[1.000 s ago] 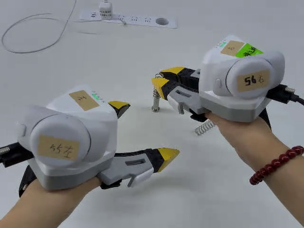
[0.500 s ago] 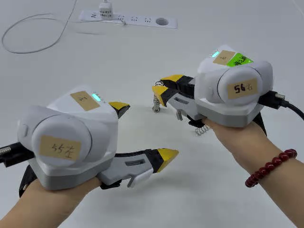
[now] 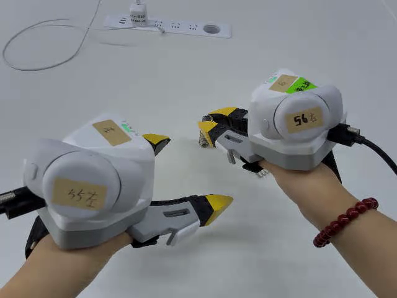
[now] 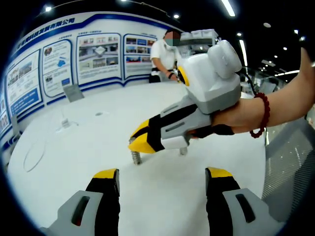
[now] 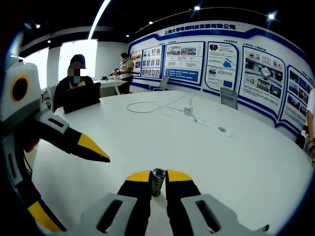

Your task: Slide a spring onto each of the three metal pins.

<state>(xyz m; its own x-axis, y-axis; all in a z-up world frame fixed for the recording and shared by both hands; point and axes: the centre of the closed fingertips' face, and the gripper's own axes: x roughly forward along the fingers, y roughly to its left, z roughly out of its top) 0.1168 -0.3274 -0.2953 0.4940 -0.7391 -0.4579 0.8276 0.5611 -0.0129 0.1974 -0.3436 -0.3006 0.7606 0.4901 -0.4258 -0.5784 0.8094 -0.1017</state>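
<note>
hand-held grippers (image 3: 194, 171) (image 3: 208, 122): white-grey shells, yellow-tipped black jaws | bracelet (image 3: 344, 219): red beads | cable (image 3: 375, 151): black

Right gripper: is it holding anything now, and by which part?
Yes: the right gripper is shut on a spring, gripped at its upper end between the yellow jaw tips.

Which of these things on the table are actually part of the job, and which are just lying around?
For the job: spring, pinched in the right gripper; left gripper, open, waiting nearby.
Lying about: power strip; white cable.
</note>
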